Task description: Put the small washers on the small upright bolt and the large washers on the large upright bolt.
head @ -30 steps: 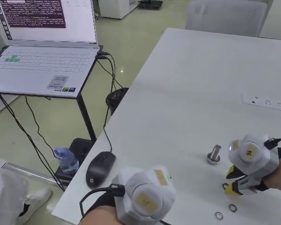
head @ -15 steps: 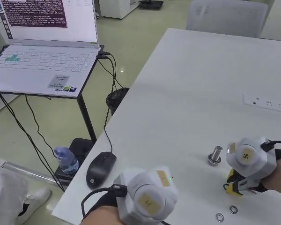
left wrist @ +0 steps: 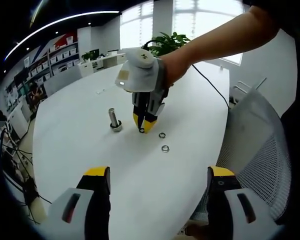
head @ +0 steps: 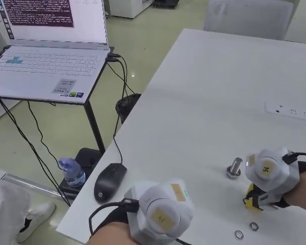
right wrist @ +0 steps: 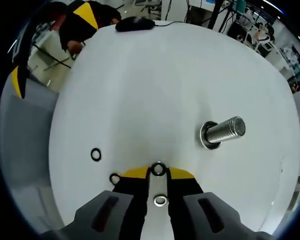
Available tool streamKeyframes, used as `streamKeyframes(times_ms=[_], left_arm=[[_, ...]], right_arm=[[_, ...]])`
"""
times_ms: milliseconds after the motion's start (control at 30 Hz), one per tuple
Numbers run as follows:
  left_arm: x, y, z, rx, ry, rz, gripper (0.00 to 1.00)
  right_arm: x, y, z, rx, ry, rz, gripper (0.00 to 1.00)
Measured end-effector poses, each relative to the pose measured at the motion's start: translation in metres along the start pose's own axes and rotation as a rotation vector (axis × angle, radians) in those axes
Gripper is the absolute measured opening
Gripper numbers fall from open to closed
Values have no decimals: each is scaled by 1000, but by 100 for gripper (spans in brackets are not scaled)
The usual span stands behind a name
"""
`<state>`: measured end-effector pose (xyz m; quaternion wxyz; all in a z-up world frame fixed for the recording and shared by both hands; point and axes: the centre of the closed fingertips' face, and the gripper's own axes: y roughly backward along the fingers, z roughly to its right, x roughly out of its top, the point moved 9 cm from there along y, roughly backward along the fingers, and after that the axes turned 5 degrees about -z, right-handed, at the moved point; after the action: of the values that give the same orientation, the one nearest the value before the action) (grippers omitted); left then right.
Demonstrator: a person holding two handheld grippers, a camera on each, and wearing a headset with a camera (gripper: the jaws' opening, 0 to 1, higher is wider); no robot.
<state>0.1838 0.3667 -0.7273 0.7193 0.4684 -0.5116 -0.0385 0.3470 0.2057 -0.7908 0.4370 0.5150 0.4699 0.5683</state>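
Note:
A silver bolt (head: 234, 167) (right wrist: 222, 132) (left wrist: 113, 120) stands upright on the white table (head: 204, 102). Just right of it in the head view, my right gripper (head: 249, 203) (right wrist: 158, 172) is shut on a small dark washer (right wrist: 158, 169) (left wrist: 141, 130), its yellow tips close above the table. Two loose washers (head: 238, 235) (head: 254, 226) lie nearer me; in the right gripper view they are washers (right wrist: 96, 154) (right wrist: 114, 178) to the left of the fingers. Another washer (right wrist: 160, 201) shows in the gap between the fingers. My left gripper (head: 160, 217) (left wrist: 159, 175) is open and holds nothing, near the table's front edge.
A black mouse (head: 109, 182) lies at the table's near left corner with its cable running back. A white power strip (head: 290, 111) sits at the far right. Beside the table, a laptop (head: 46, 66) stands on a stand, with a water bottle (head: 71, 172) on the floor.
My right gripper has edged slightly toward the bolt with the washer still pinched. The left gripper has stayed where it was.

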Motion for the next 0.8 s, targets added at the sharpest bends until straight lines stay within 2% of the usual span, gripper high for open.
streamKeyframes(times_ms=[267, 633, 800], left_arm=[[1, -1, 1, -3, 0, -1, 78], [3, 1, 0, 7, 2, 1, 78], [3, 1, 2, 10, -1, 0, 77]], right_arm=[[1, 0, -1, -8, -17, -15, 13], [-1, 0, -1, -1, -75, -1, 13], [-5, 7, -2, -3, -95, 8, 13]])
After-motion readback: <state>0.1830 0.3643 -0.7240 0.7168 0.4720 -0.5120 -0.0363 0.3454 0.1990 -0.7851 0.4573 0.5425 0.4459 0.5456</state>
